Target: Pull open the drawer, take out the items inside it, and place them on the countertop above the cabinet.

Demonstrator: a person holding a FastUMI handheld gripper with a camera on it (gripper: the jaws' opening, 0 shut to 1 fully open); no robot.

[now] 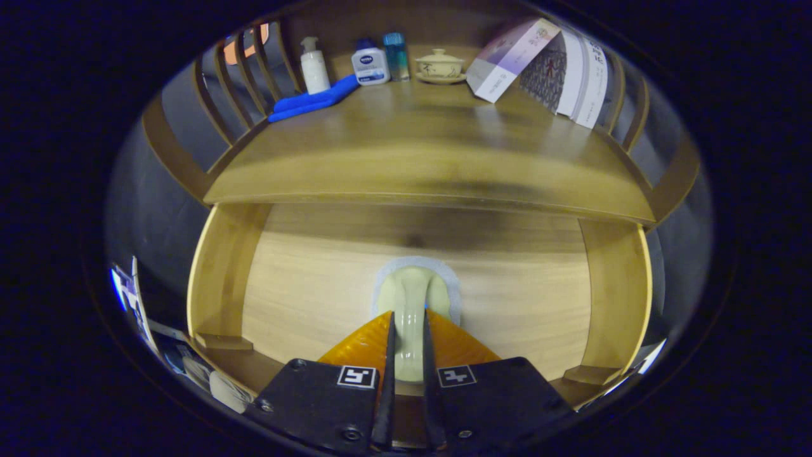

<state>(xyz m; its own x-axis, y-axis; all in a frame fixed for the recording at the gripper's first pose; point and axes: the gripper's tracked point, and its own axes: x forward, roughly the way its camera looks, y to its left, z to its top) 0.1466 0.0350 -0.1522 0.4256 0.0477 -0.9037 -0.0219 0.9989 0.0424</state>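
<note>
The gripper (408, 330) is clamping both fingers on the drawer (304, 298) handle (409, 298), which, being smooth, could be slipping free under a skewed pull

— Where does the gripper view sit?
— On the gripper (408, 346) itself, looking forward along its two fingers and steeply down into the open light-wood drawer (317, 292), very near.
— And farther on?
— The brown wooden countertop (419, 146) beyond, with the slatted back rail (235, 82) well behind.
</note>
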